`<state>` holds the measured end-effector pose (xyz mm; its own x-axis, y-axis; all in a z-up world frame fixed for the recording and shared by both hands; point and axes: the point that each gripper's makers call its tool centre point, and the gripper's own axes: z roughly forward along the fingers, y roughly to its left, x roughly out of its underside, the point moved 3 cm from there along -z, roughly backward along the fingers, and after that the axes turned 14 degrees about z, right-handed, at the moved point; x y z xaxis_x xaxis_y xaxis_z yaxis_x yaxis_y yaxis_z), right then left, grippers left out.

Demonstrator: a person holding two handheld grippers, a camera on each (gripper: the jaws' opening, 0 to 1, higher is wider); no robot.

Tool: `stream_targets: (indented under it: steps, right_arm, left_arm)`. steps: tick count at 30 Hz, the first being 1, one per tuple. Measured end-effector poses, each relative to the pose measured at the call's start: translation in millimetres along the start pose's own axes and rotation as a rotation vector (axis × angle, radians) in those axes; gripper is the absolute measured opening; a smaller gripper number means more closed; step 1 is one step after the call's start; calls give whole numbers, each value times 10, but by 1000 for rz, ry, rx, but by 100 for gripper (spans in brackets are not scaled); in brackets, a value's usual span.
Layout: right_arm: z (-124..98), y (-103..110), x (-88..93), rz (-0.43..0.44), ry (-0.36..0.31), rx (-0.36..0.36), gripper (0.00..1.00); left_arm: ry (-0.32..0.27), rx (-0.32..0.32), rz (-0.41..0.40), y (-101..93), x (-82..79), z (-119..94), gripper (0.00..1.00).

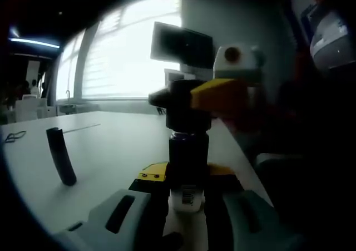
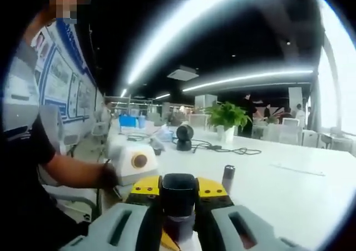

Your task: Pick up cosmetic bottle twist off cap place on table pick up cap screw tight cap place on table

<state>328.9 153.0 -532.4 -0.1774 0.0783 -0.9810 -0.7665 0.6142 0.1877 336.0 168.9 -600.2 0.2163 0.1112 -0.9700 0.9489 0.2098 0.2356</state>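
A dark cosmetic bottle (image 1: 188,156) with a white barcode label at its base stands upright between my left gripper's (image 1: 187,200) jaws, which are shut on its lower body. Its black cap (image 1: 188,103) is clamped by my right gripper (image 1: 189,98), which comes in from the right with a yellow finger. In the right gripper view the same black cap (image 2: 178,191) sits between my right gripper's (image 2: 178,209) shut jaws, with the bottle neck just below it. The white table (image 1: 111,145) lies under the bottle.
A dark slim tube (image 1: 61,155) stands tilted on the table left of the bottle; the same small tube (image 2: 228,177) appears past the cap. A person's hand (image 2: 105,177) and sleeve are at the left. A plant (image 2: 227,117), a cable and a round black device (image 2: 184,136) sit farther back.
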Motion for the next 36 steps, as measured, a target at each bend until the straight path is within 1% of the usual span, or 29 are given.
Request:
stream_targets:
  steps: [16, 28, 36]
  right_arm:
    - [-23, -5, 3, 22, -54, 201, 15]
    - [-15, 22, 6, -1, -69, 303, 15]
    - [-11, 4, 3, 10, -92, 371, 15]
  left_arm:
    - [3, -1, 3, -8, -3, 1, 14]
    - [5, -3, 1, -3, -2, -13, 14]
    - [10, -16, -4, 18, 0, -15, 14]
